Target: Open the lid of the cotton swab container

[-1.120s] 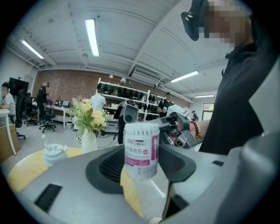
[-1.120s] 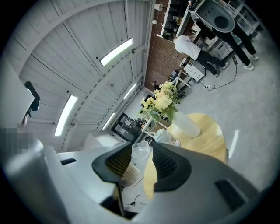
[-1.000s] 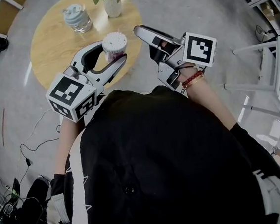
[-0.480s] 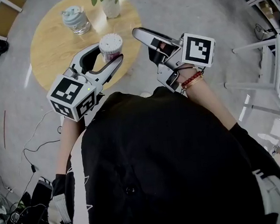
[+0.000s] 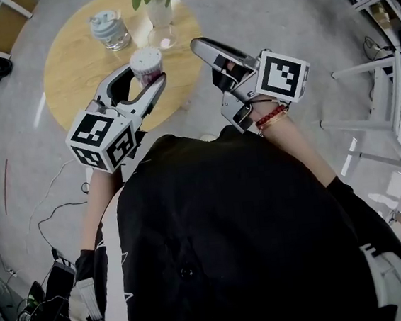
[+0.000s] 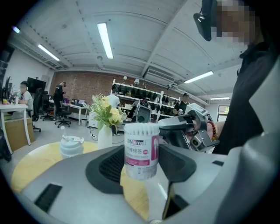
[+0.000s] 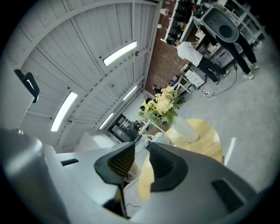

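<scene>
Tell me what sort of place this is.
Probably an open-plan office or lab workshop: people work at desks, equipment shelves stand along a brick wall, and strip lights run overhead.

White cotton swab container point(image 6: 141, 140), pink-banded label | left tongs point(image 6: 141, 157) grey, pads point(image 6: 107, 168) black and ribbed | marker cubes point(image 5: 102, 139) — black-and-white squares | counter point(image 5: 71, 77) pale yellow wood | vase point(image 6: 104, 138) white, flowers point(image 6: 110, 115) yellow, leaves point(image 6: 97, 107) green | jar point(image 6: 71, 146) pale blue | shirt point(image 5: 228, 224) black — bracelet point(image 5: 271, 116) red

A round wooden table point(image 5: 77, 69) carries a flower vase point(image 5: 161, 13) and lidded jar point(image 5: 110, 29).
</scene>
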Demonstrator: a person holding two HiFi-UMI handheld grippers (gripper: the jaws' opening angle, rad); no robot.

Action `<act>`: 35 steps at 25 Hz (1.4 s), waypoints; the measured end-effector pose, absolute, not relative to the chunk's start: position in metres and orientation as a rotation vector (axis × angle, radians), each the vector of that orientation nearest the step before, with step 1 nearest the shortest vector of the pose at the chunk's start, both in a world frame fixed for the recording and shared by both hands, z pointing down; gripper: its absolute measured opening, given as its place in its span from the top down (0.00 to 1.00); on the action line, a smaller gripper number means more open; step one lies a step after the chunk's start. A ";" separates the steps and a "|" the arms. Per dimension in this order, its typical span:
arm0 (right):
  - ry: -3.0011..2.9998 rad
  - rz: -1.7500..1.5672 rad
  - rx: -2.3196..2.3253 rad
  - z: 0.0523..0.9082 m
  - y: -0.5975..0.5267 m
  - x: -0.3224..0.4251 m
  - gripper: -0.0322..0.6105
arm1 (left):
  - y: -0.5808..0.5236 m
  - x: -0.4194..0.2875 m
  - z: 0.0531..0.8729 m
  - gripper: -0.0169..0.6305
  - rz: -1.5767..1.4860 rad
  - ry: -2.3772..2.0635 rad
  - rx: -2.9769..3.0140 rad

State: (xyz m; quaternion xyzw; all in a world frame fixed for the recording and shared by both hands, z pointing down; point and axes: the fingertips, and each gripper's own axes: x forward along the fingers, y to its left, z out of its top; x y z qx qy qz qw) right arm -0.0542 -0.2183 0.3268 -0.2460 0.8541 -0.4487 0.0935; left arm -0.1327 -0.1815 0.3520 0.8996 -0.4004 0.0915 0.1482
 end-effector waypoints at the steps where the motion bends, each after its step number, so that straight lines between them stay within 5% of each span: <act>1: 2.540 -1.319 -0.763 0.328 -0.219 -0.053 0.79 | -0.182 -0.135 0.351 0.58 0.268 -1.176 2.586; 8: 2.651 -1.157 -1.030 0.338 -0.226 -0.044 0.95 | -0.189 -0.156 0.350 0.58 0.213 -1.327 2.514; 35: 2.944 -0.899 -1.262 0.365 -0.221 -0.041 0.95 | -0.186 -0.188 0.363 0.58 0.175 -1.488 2.392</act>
